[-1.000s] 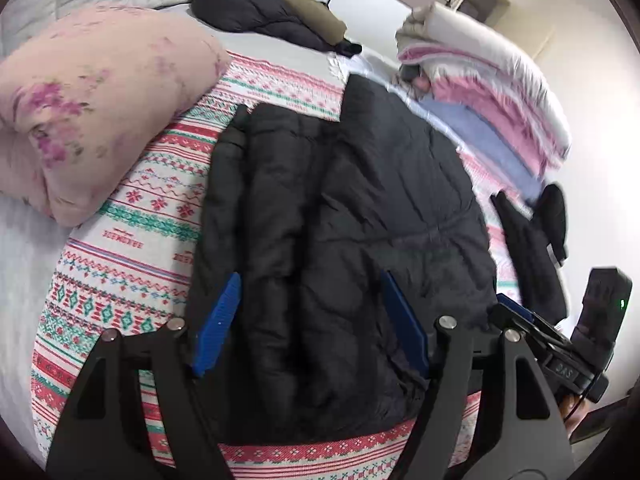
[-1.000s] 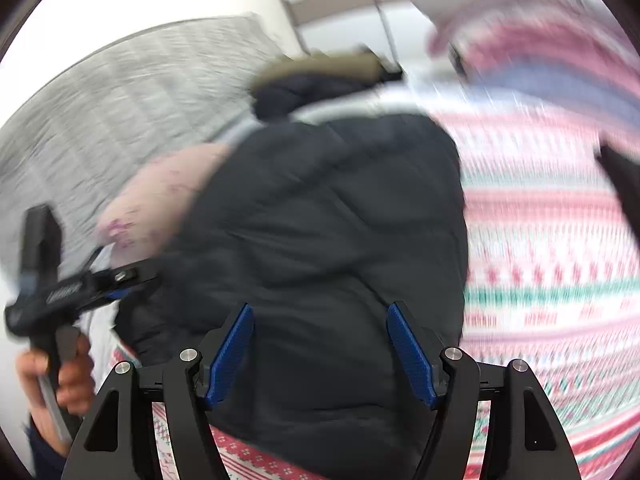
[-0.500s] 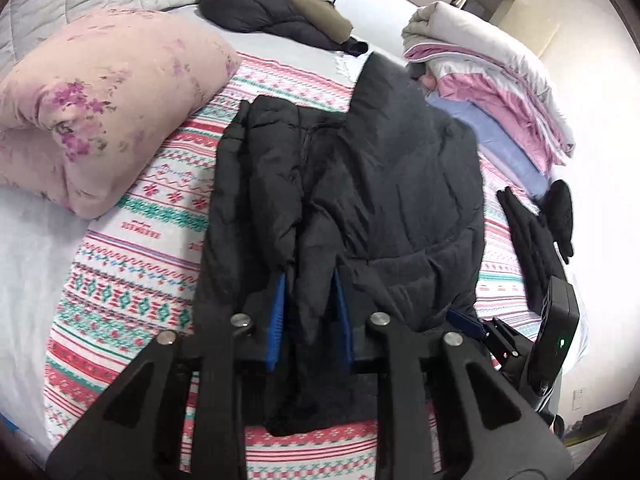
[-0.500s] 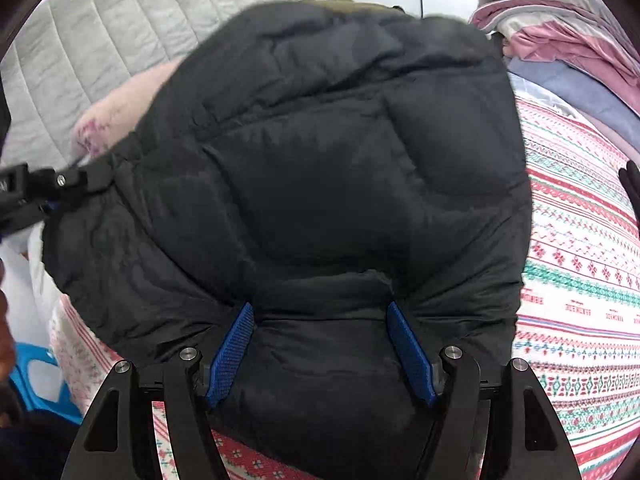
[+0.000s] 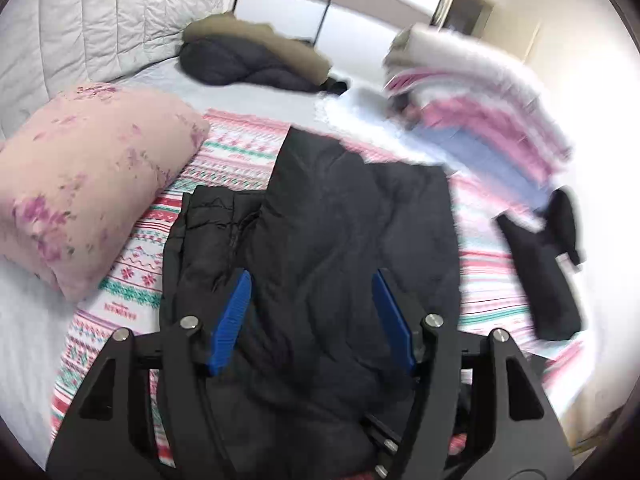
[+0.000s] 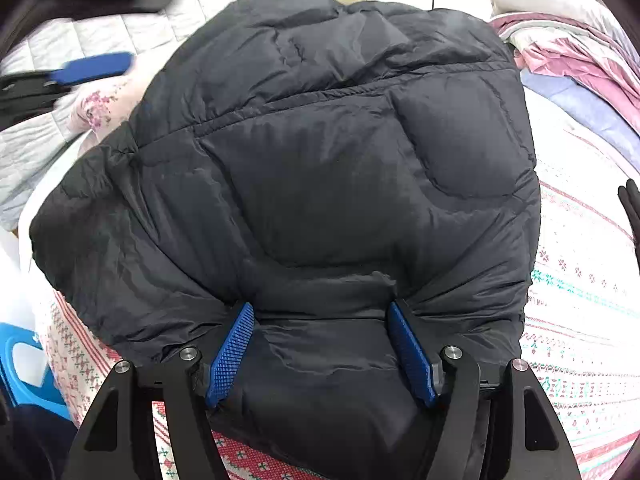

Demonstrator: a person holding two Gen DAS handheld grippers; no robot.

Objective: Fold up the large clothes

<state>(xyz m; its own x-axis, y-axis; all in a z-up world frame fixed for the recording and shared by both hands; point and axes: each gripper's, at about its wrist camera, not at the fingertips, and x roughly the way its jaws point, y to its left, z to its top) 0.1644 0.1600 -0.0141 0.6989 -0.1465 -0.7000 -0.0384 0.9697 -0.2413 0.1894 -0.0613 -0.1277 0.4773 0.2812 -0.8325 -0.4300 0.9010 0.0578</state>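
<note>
Lying on the patterned bedspread (image 5: 132, 276), the black jacket (image 5: 320, 240) sits at center; pink pillow (image 5: 80, 184) at 9 o'clock. Left gripper (image 5: 312, 312) and right gripper (image 6: 320, 344) both spread wide, gripping nothing.

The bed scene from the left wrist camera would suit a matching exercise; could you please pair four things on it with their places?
Things:
1. pink pillow
2. black jacket
3. stack of folded blankets
4. black gloves

Places:
A. far right, near the wall
B. right edge of the patterned blanket
C. left of the jacket
D. middle of the patterned blanket

Pairs: 1-C, 2-D, 3-A, 4-B
</note>
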